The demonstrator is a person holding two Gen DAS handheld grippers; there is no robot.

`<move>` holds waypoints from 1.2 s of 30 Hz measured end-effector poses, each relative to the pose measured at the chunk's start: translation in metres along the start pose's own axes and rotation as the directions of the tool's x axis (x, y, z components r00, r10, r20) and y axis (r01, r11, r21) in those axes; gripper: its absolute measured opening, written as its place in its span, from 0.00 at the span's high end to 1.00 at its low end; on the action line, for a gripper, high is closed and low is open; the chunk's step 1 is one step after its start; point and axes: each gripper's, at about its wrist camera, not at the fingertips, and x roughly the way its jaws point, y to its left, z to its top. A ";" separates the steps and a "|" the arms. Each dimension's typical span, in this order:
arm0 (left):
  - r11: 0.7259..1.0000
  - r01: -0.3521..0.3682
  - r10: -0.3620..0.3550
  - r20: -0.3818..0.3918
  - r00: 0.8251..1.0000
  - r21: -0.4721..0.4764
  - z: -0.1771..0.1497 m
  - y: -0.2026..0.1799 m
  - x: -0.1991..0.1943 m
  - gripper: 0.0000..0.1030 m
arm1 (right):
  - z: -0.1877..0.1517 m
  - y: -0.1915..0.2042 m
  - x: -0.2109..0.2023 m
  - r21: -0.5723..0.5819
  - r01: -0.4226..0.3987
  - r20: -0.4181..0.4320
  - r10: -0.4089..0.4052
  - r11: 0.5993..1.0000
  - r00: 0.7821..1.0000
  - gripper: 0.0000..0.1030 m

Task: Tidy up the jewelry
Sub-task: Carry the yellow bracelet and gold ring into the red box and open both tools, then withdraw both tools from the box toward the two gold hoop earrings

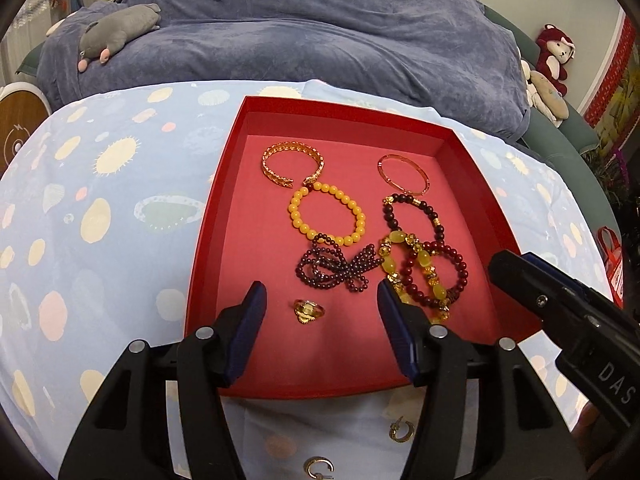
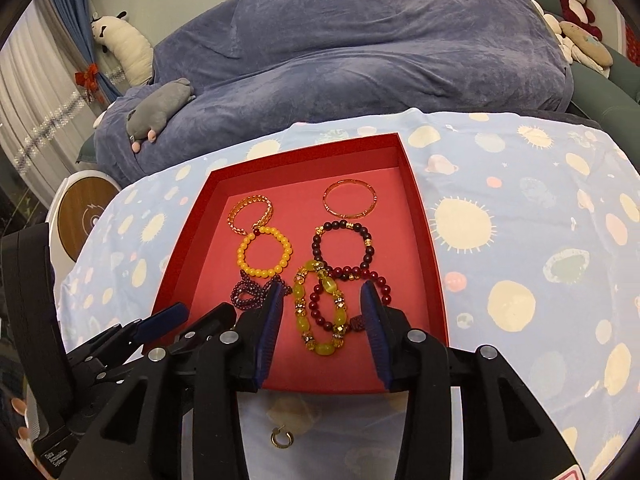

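A red box [image 1: 224, 200] [image 2: 428, 240] on the blue patterned cloth holds several bracelets: a gold cuff [image 1: 292, 164], a thin gold bangle [image 1: 404, 174], a yellow bead bracelet [image 1: 326, 212] [image 2: 264, 250], a dark purple bead strand [image 1: 336, 266], dark bead, red bead and yellow stone bracelets [image 2: 320, 312]. A gold ring [image 1: 307, 310] lies in the box between my left fingers. My left gripper [image 1: 320, 296] is open and empty above the box's near part. My right gripper [image 2: 322, 300] is open and empty over the yellow stone bracelet. Two gold hoop earrings [image 1: 400, 430] [image 1: 318, 466] lie on the cloth in front of the box.
The cloth [image 1: 100, 220] covers the table. Behind it is a sofa under a blue blanket [image 1: 300, 40] with a grey plush toy [image 1: 116, 32] and a red plush toy [image 1: 554, 54]. A round wooden object [image 2: 86, 216] stands at the left.
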 end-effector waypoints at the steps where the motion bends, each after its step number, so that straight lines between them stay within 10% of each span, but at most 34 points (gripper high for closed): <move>1: 1.000 -0.001 0.001 0.002 1.000 0.001 -0.002 0.000 -0.003 0.47 | -0.002 0.000 -0.004 0.003 -0.001 0.002 0.001 1.000 1.000 0.62; 36: 0.994 -0.094 0.091 -0.056 0.994 -0.049 -0.096 0.032 -0.046 0.45 | -0.100 0.035 -0.009 -0.086 -0.007 -0.150 -0.006 0.996 0.989 0.62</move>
